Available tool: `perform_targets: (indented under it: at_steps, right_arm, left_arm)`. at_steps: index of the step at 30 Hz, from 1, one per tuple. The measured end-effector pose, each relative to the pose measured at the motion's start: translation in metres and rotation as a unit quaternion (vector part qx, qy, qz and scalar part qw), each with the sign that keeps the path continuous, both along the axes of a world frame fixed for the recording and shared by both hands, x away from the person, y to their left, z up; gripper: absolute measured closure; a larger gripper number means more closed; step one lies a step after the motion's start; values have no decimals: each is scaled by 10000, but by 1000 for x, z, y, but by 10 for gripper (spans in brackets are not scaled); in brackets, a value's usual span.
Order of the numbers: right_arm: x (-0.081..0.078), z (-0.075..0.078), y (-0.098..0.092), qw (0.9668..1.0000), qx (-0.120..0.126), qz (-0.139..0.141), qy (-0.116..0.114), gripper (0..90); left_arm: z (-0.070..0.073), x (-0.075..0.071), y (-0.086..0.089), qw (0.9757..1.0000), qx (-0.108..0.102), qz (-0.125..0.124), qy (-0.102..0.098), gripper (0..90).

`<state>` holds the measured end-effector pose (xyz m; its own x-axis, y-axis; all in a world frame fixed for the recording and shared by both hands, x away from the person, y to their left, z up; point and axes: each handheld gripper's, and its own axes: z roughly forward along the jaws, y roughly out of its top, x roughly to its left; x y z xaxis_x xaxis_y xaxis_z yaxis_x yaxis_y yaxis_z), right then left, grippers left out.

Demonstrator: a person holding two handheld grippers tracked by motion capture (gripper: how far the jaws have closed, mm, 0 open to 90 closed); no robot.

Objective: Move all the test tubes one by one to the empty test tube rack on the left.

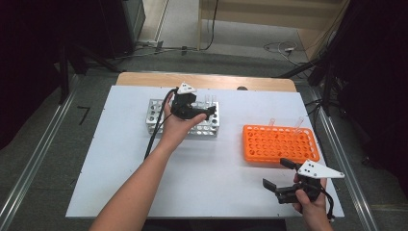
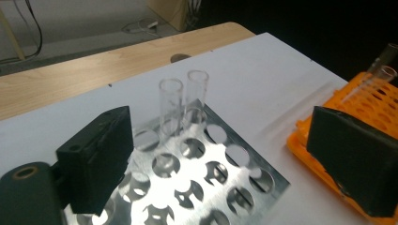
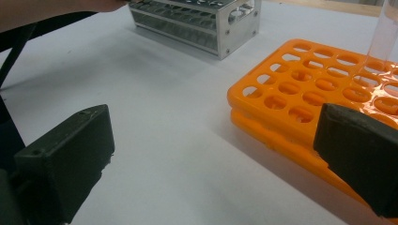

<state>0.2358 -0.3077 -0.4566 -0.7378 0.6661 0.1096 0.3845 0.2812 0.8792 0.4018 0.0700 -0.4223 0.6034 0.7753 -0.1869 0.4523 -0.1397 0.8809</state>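
Observation:
A silver metal tube rack (image 1: 159, 113) (image 2: 220, 187) (image 3: 197, 23) stands at the back left of the white board. Two clear glass tubes (image 2: 170, 105) (image 2: 197, 93) stand upright in holes at its far right corner. My left gripper (image 1: 204, 109) (image 2: 220, 154) hovers over that rack, open, with nothing between its jaws; the tubes stand just beyond them. An orange tube rack (image 1: 279, 144) (image 2: 375, 98) (image 3: 305, 93) lies to the right, with clear tubes (image 1: 272, 122) (image 3: 387, 33) along its far edge. My right gripper (image 1: 279, 174) (image 3: 211, 154) is open and empty, low at the orange rack's near edge.
Both racks sit on a white board (image 1: 216, 192) laid over a wooden table (image 1: 144, 79). The left forearm (image 1: 139, 187) reaches diagonally across the board's left half. Metal rails run along both sides, and cables lie on the floor behind.

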Motion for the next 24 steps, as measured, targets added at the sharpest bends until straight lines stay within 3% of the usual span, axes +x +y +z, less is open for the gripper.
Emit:
perform_targets:
  at_steps: [3, 9, 15, 19, 24]
  right_arm:
    - [1, 1, 1, 10000, -8, -36, 1, 0]
    - [5, 1, 1, 10000, 55, -63, 50, 0]
    - [16, 1, -2, 9996, 63, -242, 103, 0]
    - [20, 2, -4, 9994, 25, -333, 111, 0]
    - [26, 6, -8, 9988, 7, -478, 103, 0]
  left_arm:
    - [-2, -16, 7, 9999, -134, -71, 0, 29]
    - [-3, -47, 21, 9996, -203, -151, -134, 0]
    - [-3, -75, 34, 9993, -137, -216, -255, 0]
    - [-6, -92, 45, 9992, -185, -167, -314, 0]
    - [-11, -116, 55, 9991, -98, -122, -406, 0]
